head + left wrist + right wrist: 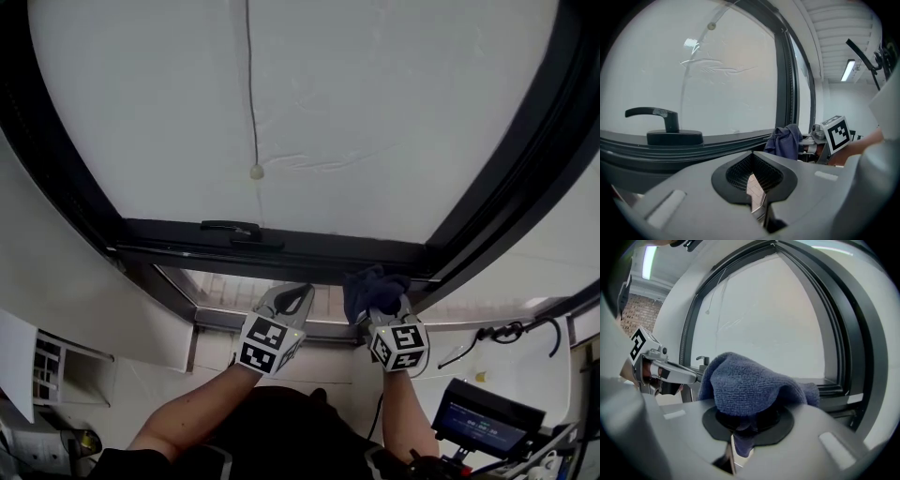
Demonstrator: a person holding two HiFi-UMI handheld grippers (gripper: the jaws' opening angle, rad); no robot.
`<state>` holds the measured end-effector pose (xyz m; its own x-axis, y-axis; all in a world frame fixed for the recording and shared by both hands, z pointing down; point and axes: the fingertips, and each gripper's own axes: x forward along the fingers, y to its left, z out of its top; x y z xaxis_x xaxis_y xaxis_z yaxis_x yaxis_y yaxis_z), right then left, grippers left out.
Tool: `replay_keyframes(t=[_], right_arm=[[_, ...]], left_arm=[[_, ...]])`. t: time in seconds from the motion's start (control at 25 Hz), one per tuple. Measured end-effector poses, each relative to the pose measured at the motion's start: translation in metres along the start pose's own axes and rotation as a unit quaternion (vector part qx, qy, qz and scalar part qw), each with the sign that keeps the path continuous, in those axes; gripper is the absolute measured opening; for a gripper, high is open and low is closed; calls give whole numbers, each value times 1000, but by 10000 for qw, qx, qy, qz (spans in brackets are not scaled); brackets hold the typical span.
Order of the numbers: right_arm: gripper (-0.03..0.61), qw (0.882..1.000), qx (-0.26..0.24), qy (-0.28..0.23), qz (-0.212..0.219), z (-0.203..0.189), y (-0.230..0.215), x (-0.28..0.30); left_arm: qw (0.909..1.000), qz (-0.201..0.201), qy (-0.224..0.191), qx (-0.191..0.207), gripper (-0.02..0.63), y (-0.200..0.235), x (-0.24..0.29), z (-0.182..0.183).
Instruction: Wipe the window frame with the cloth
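Head view: cloth (373, 284) at frame's (511, 173) lower right corner.
Right hand-held gripper (381, 306): clamps cloth, at bottom rail (309, 253).
Left hand-held gripper (299, 294): jaws together, empty.
Wipe path: bottom rail runs leftward from cloth.

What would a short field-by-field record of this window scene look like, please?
left gripper: jaws together, nothing between them, held below the bottom rail
right gripper: shut on the cloth
cloth: blue, bunched, at the bottom rail of the window frame, near its right corner
handle: black, on the bottom rail, left of the cloth
blind cord: hangs in front of the pane, ends in a bead above the handle
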<state>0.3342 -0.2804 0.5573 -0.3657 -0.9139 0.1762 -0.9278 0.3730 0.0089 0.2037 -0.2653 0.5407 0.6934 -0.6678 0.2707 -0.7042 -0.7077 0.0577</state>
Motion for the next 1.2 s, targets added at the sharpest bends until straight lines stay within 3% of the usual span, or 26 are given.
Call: replay_keyframes(t=[0.64, 1.2], right_arm=[[48, 9987, -95, 130, 494, 5, 74, 37], [48, 9911, -234, 182, 1295, 19, 158, 79]], left_arm=[[9989, 398, -88, -224, -6, 49, -52, -10], [9932, 1050, -148, -485, -6, 96, -98, -24]])
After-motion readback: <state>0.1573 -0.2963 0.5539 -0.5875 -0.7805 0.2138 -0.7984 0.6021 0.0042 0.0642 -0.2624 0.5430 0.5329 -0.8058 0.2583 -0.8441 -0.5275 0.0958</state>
